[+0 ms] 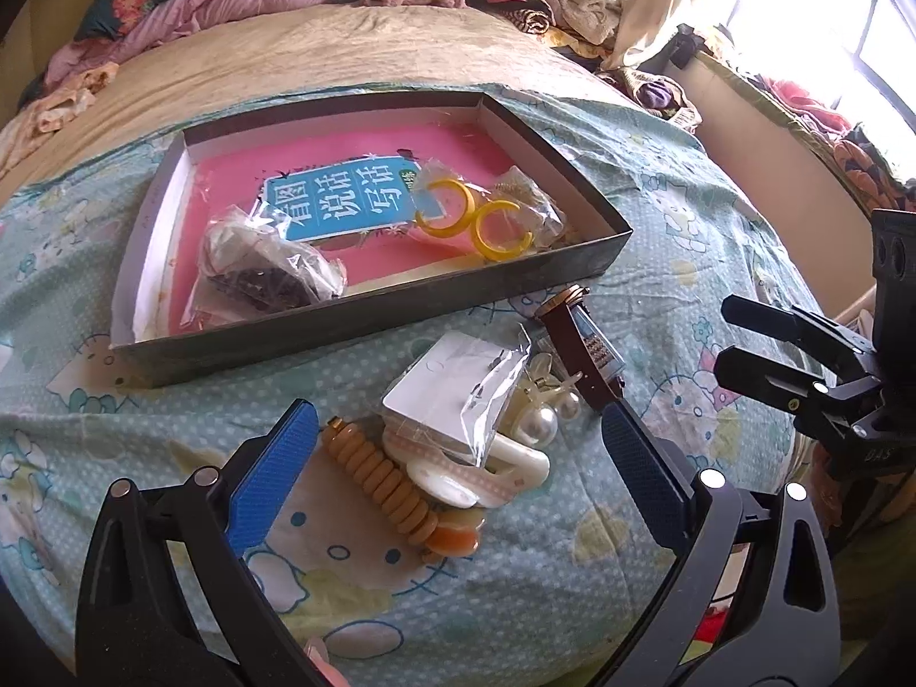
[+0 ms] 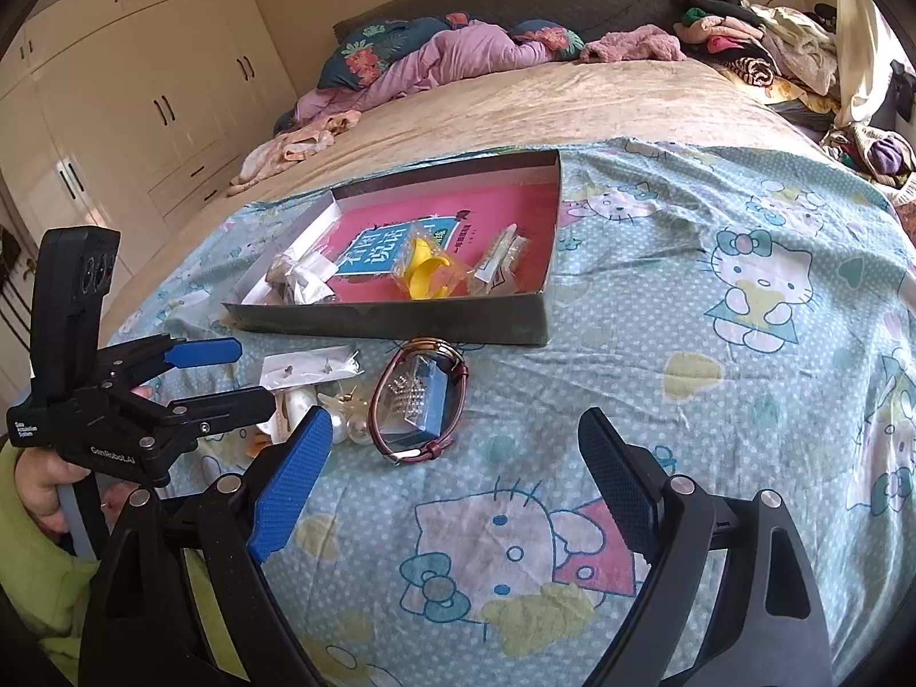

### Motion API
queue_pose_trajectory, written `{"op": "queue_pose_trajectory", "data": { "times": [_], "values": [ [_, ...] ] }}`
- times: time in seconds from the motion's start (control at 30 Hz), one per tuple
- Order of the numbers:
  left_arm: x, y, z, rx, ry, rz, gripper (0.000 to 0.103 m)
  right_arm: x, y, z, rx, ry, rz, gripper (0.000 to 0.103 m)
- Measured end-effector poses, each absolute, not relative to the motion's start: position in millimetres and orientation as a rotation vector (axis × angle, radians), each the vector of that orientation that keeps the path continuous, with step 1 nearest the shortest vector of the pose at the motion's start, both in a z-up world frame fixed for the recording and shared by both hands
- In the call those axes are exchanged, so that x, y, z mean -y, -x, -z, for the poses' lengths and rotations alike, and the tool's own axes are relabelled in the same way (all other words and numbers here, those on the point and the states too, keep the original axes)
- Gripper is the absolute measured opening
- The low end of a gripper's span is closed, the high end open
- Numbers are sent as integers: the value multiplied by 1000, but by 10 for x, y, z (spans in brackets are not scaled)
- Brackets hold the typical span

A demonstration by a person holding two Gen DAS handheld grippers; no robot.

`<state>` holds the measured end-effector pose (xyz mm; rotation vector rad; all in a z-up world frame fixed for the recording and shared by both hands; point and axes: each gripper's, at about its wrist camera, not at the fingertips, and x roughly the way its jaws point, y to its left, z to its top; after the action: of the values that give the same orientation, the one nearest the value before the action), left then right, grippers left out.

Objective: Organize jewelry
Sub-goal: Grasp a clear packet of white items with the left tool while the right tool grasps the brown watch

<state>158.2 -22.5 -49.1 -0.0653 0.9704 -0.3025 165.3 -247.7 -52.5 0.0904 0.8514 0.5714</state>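
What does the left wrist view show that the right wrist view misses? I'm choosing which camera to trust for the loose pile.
Only the left wrist view shows the tan bead bracelet and the white hair clip in full, with the left gripper open above them. Only the right wrist view shows the wardrobe and the whole loop of the watch, with the right gripper open over bare sheet. Both show the box, the yellow hoops, the pearl earrings and the bed.

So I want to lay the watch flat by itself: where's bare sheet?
Bare sheet lies right of the watch and box, under the right gripper. Crowded: the pile left of the watch, around the pearl earrings, by the left gripper.
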Motion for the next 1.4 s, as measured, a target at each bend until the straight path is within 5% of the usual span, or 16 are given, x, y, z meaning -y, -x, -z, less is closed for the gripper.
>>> {"op": "queue_pose_trajectory", "data": {
  "times": [0.47, 0.63, 0.7, 0.8, 0.97, 1.07, 1.4],
  "values": [
    [257, -1859, 724, -1033, 117, 377, 74, 2381, -1989, 697, -926, -139, -591, 87],
    [246, -1855, 696, -1016, 154, 416, 48, 2305, -2089, 763, -964, -172, -617, 87],
    [231, -1840, 659, -1000, 164, 423, 28, 2264, -2133, 797, -982, -194, -634, 86],
    [223, -1814, 623, -993, 143, 425, 19, 2180, -2214, 862, -1019, -221, -651, 82],
    [210, -1794, 633, -988, 112, 424, 19, 2034, -2324, 936, -1038, -220, -664, 72],
    [170, -1804, 654, -992, 128, 426, 20, 1979, -2376, 962, -1047, -215, -677, 47],
    [65, -1858, 645, -997, 182, 427, 35, 2067, -2256, 828, -978, -204, -663, 43]
  ]
}}
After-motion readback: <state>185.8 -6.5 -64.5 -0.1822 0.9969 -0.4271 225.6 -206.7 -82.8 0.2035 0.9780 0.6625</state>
